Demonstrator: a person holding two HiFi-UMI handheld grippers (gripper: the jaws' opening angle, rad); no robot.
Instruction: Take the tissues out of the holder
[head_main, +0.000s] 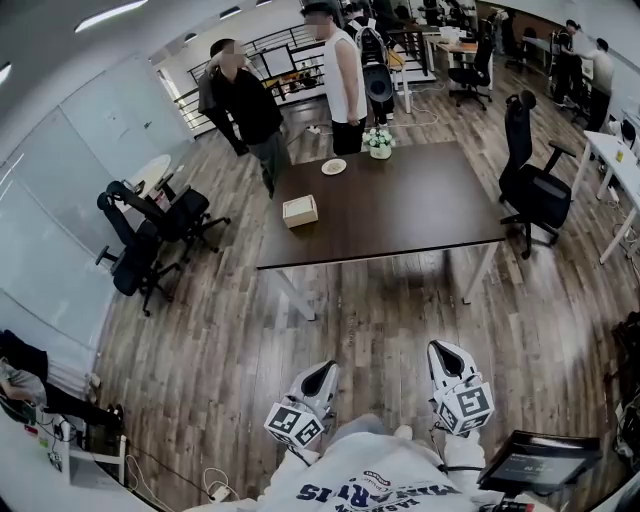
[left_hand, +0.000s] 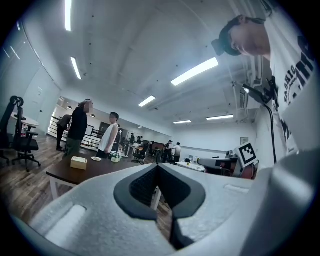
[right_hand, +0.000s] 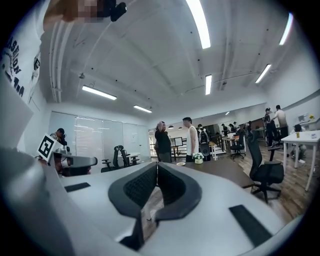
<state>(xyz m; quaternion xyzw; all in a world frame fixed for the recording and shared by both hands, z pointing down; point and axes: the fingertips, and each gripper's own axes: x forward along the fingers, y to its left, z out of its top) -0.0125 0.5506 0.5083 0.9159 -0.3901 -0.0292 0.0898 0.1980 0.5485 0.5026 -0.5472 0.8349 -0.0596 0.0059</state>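
Left gripper (head_main: 323, 370): I read the jaws as closed, pads meeting at the tip, nothing between them. It is held close to the body, pointing level toward the table (head_main: 400, 215).
Right gripper (head_main: 447, 352): jaws together too, empty, level, beside the left one.
Holder (head_main: 300, 211): a pale box near the table's left edge, well apart from both grippers, with open floor (head_main: 380, 320) between. Untouched, in my judgement.
Tissues: too small to tell from here whether a sheet stands out of the slot.
Stage: approach only; nothing of the extraction is done.
Risk, closed jaws: if I reach the holder with both pairs shut, I push the box instead of pinching a sheet. They must open before contact.
Risk, light box: it looks light and sits near the edge. Pulling a sheet one-handed may lift or drag it off the table. I would brace it with one gripper.
Risk, tearing: a pinch on a corner only may rip the sheet or bring out a clump.
Risk, neighbours: a plate (head_main: 334, 166) and a flower pot (head_main: 379, 143) stand further back; overreach could knock them.
Risk, bystanders (head_main: 245, 100): two people stand at the far side, near the holder's end. A wide swing could come near them.
Risk, chair (head_main: 535, 190): at the table's right end, off my direct line; low concern.
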